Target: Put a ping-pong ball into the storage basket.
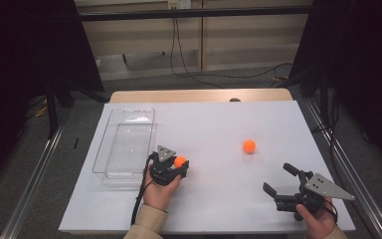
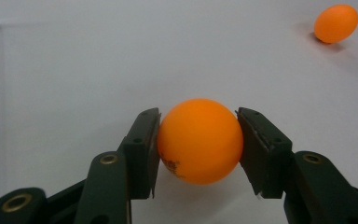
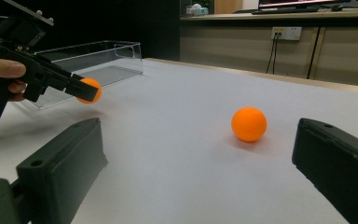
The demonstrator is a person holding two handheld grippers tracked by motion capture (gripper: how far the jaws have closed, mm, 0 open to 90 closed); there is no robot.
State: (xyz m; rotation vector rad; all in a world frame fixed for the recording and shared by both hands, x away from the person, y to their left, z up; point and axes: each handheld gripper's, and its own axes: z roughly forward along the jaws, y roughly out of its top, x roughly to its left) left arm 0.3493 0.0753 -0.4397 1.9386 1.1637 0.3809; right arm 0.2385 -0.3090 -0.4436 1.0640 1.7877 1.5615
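High view: white-covered bench (image 1: pixel 209 124), wide and mostly bare, good rolling room for anything round. Clear plastic bin (image 1: pixel 124 144) along the left side, long axis running away from the person, open top up, nothing visible inside; likely the drop spot, since it sits just beside the left hand. Left gripper (image 1: pixel 178 167) just right of the bin's near end, jaws clenched on an orange ball (image 1: pixel 180 161). In the left gripper view, same held ball (image 2: pixel 200 140) squeezed at its widest part by both pads, one on each side, so no slipping out forward; faint print on its lower left. Ball apparently lifted a little off the surface, judging by the shadow beneath in the right gripper view (image 3: pixel 89 90). Right gripper (image 1: pixel 281 181) near the front right corner, jaws released and spread wide, nothing between them, pointed toward the second orange ball (image 1: pixel 249 146). That loose ball (image 3: pixel 249 124) resting on the bench, well apart from the bin, framed between the open jaws but still some way ahead. Probably next in line once the held one goes into the bin.
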